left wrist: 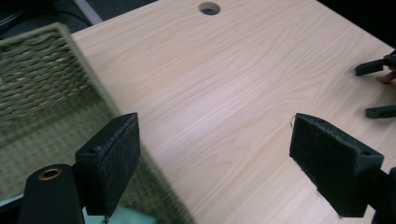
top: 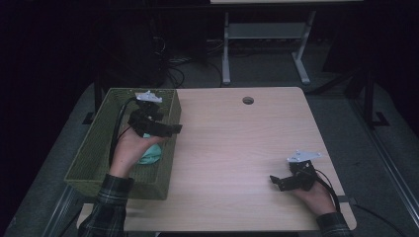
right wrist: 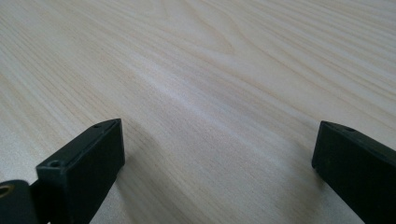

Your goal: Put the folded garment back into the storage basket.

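Note:
My left gripper hovers over the right wall of a green woven basket at the table's left side, jaws wide open and holding nothing. A pale teal object lies in the basket, partly hidden under the left hand; a sliver of the teal object shows at the bottom of the left gripper view. My right gripper rests low over the wooden table near the front right, open and empty. In the left gripper view the open left gripper looks across the table at the right gripper.
A round cable hole sits near the table's far edge. The basket rim runs diagonally just under the left jaws. Behind the table stand a white desk frame and cables on a dark floor.

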Tool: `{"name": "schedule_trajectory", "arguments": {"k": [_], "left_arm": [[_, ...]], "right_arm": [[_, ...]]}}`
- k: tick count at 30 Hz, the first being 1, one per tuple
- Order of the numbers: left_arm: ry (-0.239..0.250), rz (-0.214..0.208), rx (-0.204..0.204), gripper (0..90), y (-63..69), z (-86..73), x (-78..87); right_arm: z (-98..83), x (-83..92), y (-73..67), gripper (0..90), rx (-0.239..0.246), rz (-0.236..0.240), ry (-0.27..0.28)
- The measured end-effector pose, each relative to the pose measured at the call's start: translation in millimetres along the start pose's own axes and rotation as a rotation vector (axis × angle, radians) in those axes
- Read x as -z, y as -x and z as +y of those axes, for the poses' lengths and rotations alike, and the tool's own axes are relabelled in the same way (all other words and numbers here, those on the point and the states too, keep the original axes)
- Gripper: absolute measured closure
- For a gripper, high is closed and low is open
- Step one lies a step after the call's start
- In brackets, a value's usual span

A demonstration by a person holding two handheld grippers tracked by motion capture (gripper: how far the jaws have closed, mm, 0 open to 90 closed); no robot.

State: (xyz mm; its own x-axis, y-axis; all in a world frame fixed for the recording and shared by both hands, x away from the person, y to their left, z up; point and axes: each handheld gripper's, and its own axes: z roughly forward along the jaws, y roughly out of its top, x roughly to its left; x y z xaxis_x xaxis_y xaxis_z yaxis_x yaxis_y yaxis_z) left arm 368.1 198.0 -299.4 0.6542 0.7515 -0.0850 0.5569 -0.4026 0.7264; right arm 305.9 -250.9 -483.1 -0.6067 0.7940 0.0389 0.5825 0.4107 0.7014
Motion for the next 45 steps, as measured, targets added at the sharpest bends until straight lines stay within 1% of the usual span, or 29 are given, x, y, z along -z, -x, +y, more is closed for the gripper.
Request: {"name": "schedule_trajectory", "arguments": {"k": [2,6,11,12,15,18,21,22,31,35,40,43,45], "left_arm": [[0.006,-0.012,0.002,15.9,4.9,0.0,-5.1],[0.011,-0.027,-0.008,15.9,16.0,-0.5,-16.1],[0.027,-0.043,-0.001,15.9,28.4,-2.7,-29.2],[0.028,-0.047,-0.005,16.2,31.1,-3.5,-32.4],[0.037,-0.053,-0.001,16.1,37.7,-5.4,-39.7],[0.044,-0.058,-0.008,16.1,44.7,-7.7,-48.4],[0.047,-0.063,-0.012,16.1,50.5,-9.8,-55.5],[0.041,-0.064,-0.016,16.1,52.2,-10.2,-57.8],[0.038,-0.064,-0.041,16.1,68.3,-15.0,-74.9],[0.04,-0.062,-0.05,16.1,76.2,-20.3,-85.5],[0.016,-0.058,-0.074,16.0,84.0,-29.1,-100.7],[0.003,-0.043,-0.09,16.0,87.2,-35.6,-110.4],[0.002,-0.036,-0.094,15.9,88.4,-39.7,-115.7]], "right_arm": [[0.0,0.0,0.0,2.0,0.0,0.0,0.0],[0.0,0.1,0.0,2.0,0.0,0.0,-0.001],[0.0,0.0,0.0,2.0,0.0,0.0,0.0],[0.0,0.0,0.0,2.0,0.0,0.0,0.0],[0.0,0.0,0.0,2.0,0.0,0.0,0.0],[0.0,0.0,0.0,2.0,0.0,0.0,0.0],[0.0,0.0,0.0,2.0,0.001,0.0,-0.001],[0.0,0.0,0.0,2.0,0.001,0.0,0.0],[0.0,0.0,0.0,2.0,0.001,0.0,0.0],[0.0,0.0,0.0,2.0,0.001,0.0,0.0],[0.0,0.0,0.0,2.0,0.001,0.0,0.0],[0.0,0.1,0.0,2.0,0.001,0.0,-0.001],[0.0,0.1,0.0,2.0,0.001,0.0,-0.001]]}}
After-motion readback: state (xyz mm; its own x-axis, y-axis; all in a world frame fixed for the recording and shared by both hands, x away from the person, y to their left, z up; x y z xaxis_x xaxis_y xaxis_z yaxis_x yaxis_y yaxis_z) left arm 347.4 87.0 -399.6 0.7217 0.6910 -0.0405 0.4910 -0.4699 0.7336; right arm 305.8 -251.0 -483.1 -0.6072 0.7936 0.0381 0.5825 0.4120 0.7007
